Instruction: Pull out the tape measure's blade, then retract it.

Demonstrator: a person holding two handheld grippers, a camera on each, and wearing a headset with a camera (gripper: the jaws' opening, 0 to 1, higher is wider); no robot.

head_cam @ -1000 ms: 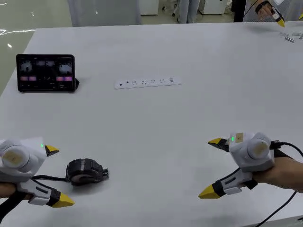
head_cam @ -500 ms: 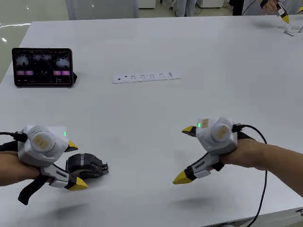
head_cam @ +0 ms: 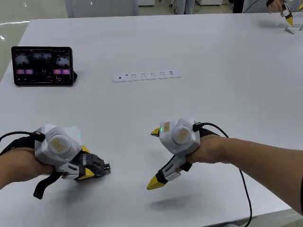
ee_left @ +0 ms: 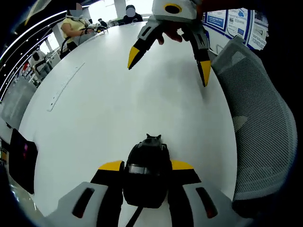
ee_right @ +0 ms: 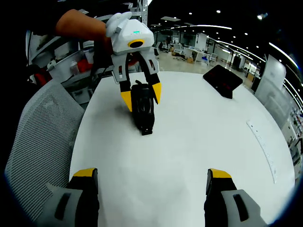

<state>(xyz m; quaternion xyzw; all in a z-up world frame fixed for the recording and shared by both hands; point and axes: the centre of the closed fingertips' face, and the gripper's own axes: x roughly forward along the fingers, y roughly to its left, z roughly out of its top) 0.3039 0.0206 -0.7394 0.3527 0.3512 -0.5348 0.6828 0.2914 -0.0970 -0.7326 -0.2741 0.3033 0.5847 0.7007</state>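
The tape measure (head_cam: 98,165) is a black round case lying on the white table (head_cam: 189,56) near its front left. My left gripper (head_cam: 87,163) is shut on it, a yellow-tipped jaw pressed on each side of the case (ee_left: 147,161). The blade's end hook (ee_left: 152,137) sticks out of the case towards the right gripper, and no blade is drawn out. My right gripper (head_cam: 155,157) stands open a short way to the right of the hook, with nothing between its fingers. From the right gripper view, the left gripper (ee_right: 141,96) straddles the case (ee_right: 143,113).
A tablet (head_cam: 42,65) with a lit screen stands at the back left. A white power strip (head_cam: 147,75) lies across the middle of the table. A grey mesh chair (ee_left: 265,118) sits at the table's near edge. Another person's gripper (head_cam: 286,14) works at the far right corner.
My left gripper has moved right onto the tape measure and shut on its case. My right gripper has travelled left across the table towards it, still open.
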